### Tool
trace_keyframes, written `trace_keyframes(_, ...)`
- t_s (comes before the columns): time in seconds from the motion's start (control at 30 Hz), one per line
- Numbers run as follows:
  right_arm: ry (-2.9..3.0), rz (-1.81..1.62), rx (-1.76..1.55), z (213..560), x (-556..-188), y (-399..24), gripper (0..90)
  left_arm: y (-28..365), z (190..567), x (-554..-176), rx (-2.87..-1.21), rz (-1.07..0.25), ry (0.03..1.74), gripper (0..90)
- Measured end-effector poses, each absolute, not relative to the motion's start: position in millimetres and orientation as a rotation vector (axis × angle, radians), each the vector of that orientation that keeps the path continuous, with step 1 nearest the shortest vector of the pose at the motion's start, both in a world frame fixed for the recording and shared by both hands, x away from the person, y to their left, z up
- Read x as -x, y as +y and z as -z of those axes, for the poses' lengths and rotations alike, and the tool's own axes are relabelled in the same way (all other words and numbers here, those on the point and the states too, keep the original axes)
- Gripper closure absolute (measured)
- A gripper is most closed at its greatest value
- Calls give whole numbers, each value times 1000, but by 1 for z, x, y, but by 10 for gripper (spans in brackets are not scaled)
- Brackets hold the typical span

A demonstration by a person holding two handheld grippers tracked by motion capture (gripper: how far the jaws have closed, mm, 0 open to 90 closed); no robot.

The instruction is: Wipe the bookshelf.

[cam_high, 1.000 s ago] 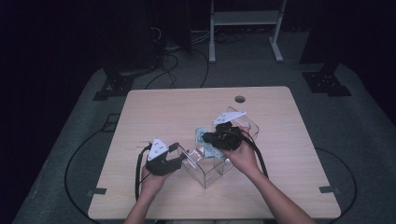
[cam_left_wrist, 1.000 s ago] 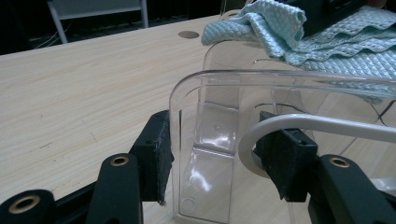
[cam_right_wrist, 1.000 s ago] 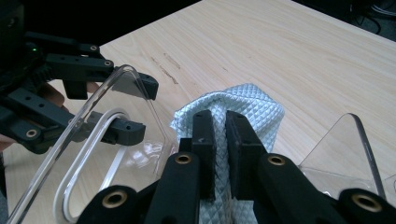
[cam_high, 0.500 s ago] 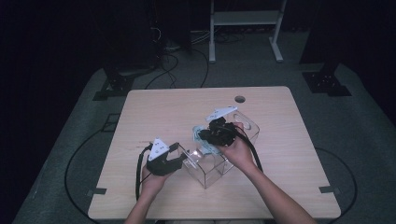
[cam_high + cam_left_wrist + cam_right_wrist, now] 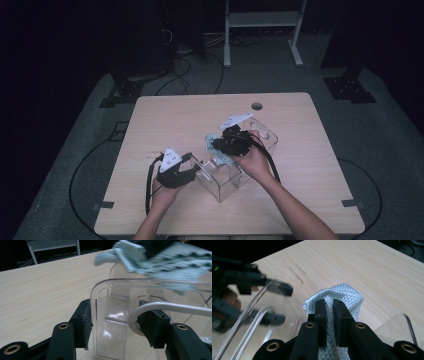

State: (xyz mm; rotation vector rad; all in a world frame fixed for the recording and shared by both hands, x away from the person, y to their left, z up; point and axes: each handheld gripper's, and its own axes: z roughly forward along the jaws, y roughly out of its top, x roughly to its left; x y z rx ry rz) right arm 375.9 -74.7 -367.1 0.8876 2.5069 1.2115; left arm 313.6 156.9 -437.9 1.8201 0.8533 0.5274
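Pinching a pale blue-green quilted cloth (image 5: 337, 296), the right gripper (image 5: 329, 306) has its two black jaws pressed together on a fold of the fabric, which bulges out above the pads. In the high view the cloth (image 5: 214, 145) hangs just over the open top of a clear plastic box (image 5: 220, 180) that stands near the middle of the worktop (image 5: 165, 115). From the left gripper view the same cloth (image 5: 160, 260) droops over the far rim of the box (image 5: 112, 305).

The right hand (image 5: 255, 157) comes in over the box from its right, the forearm sloping up from the near edge of the worktop, the gripper (image 5: 227, 145) pointed leftward and slightly down toward the box opening.

The left gripper (image 5: 117, 325) clamps the near wall of the box, one pad outside the curved corner and the other inside, beside a white wire handle (image 5: 160, 308). The left hand (image 5: 167, 192) sits low at the left of the box, wrist straight, the forearm rising from the near edge.

A second clear container (image 5: 265, 132) lies just behind the box.
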Motion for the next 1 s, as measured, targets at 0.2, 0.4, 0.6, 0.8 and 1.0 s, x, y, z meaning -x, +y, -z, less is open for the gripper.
trace_keyframes(0.2, 2507, -1266, -891, 368, -353, -100, 822, 157, 438, -314, -1818, -524, 858, 455)
trace_keyframes(0.4, 2487, -1286, -875, 372, -332, -117, 822, 157, 438, -314, -1818, -521, 858, 456)
trace_keyframes(0.6, 2497, -1282, -887, 371, -343, -109, 822, 157, 438, -314, -1823, -532, 851, 458)
trace_keyframes(0.8, 2513, -1247, -913, 368, -366, -89, 823, 156, 438, -314, -1818, -531, 853, 458)
trace_keyframes(1.0, 2523, -1226, -943, 368, -390, -69, 822, 157, 438, -314, -1817, -527, 858, 455)
